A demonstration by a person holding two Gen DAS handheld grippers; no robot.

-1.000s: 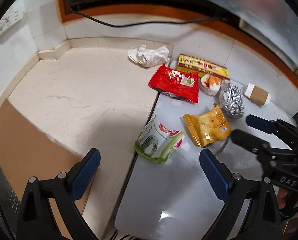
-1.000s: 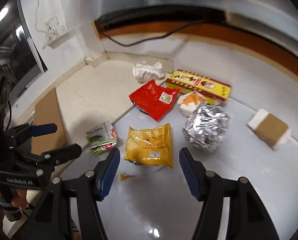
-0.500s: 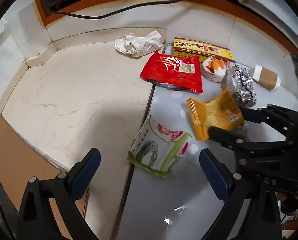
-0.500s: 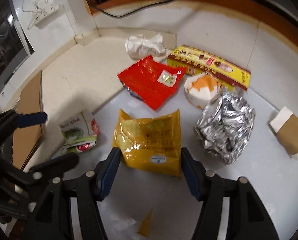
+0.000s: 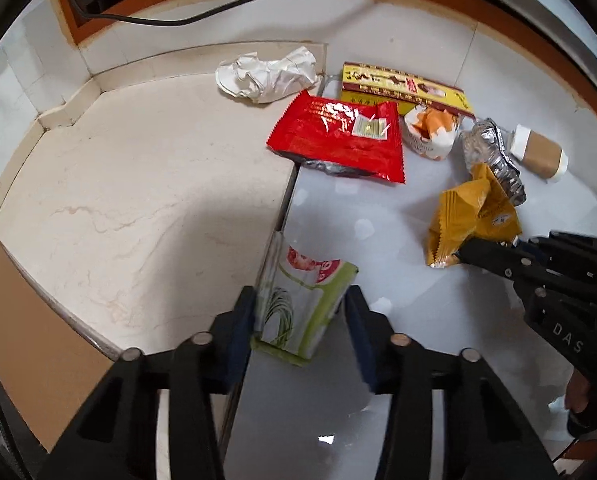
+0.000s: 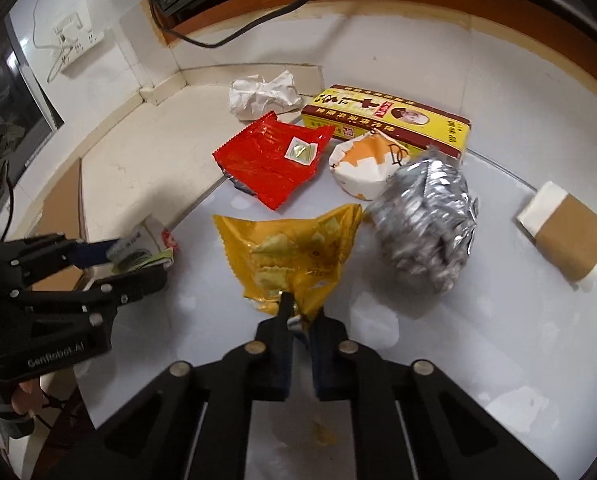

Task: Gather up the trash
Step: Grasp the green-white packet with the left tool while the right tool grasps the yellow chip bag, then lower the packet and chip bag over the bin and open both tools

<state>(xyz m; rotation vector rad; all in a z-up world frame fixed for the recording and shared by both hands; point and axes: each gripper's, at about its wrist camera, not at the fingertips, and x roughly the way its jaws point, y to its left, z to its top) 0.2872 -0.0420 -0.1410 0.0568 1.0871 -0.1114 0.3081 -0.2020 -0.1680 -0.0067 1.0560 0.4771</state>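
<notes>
My left gripper (image 5: 300, 322) has its jaws closed in on a green and white snack wrapper (image 5: 298, 306) at the seam between the two surfaces; the left pad touches it, a small gap shows at the right pad. My right gripper (image 6: 300, 316) is shut on the near edge of a yellow snack bag (image 6: 294, 256), which is lifted and crumpled. The yellow bag (image 5: 472, 216) and right gripper (image 5: 494, 252) also show in the left wrist view. The left gripper (image 6: 138, 260) shows in the right wrist view.
On the counter behind lie a red wrapper (image 5: 338, 136), crumpled white paper (image 5: 264, 76), a yellow box (image 5: 402, 88), an orange and white wrapper (image 6: 366, 162), crumpled foil (image 6: 430, 216) and a brown-sleeved paper cup (image 6: 570, 232). A cable (image 5: 258, 0) runs along the back wall.
Both grippers moved forward and closed. The left jaws came in around the green wrapper. The right shut on the yellow bag's edge and raised it.
</notes>
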